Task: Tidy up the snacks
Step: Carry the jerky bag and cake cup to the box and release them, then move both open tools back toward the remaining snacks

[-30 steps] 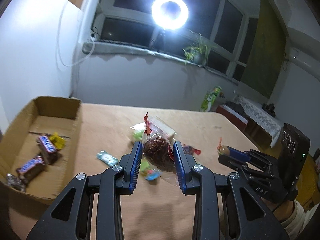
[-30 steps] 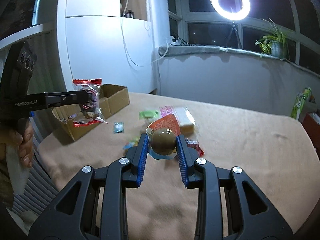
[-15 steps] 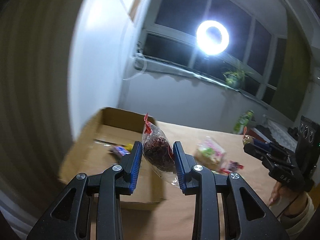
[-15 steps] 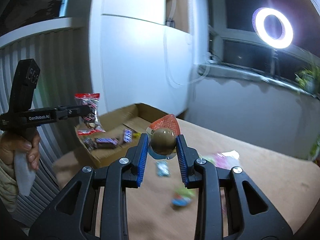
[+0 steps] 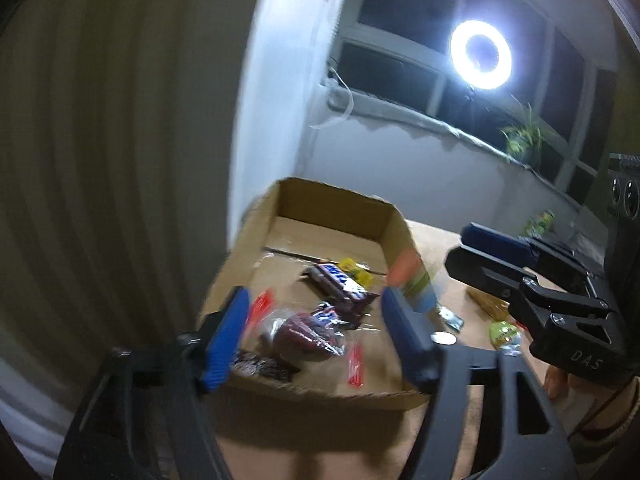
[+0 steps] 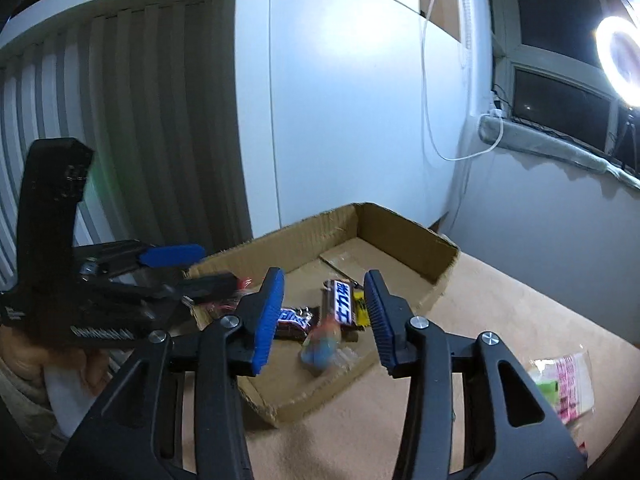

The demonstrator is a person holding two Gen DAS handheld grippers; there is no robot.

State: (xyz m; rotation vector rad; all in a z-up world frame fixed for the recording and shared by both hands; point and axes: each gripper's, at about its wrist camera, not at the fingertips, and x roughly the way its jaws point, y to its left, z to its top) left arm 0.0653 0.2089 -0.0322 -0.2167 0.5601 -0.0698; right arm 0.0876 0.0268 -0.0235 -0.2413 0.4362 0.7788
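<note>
A shallow cardboard box [image 5: 320, 208] [image 6: 404, 236] stands at the table's left end. My left gripper [image 5: 316, 336] is open above its near end; the clear packet with a dark red-brown snack [image 5: 300, 332] lies in the box below it. My right gripper [image 6: 324, 316] is open over the box's right side; its round snack with the red and blue wrapper [image 6: 322, 346] is blurred below the fingers, falling into the box. Chocolate bars [image 5: 340, 284] [image 6: 342, 304] and a yellow sweet [image 5: 356, 270] lie inside.
Loose snacks lie on the tan tablecloth right of the box: a green sweet [image 5: 504, 332], a pink and green packet [image 6: 564, 384]. A white cabinet and ribbed panel stand behind the box. A ring light [image 5: 480, 54] shines at the window.
Both grippers moved left over the box and opened. The left one let go of the dark snack packet, the right one let go of the round snack. Both now sit in or drop into the box.
</note>
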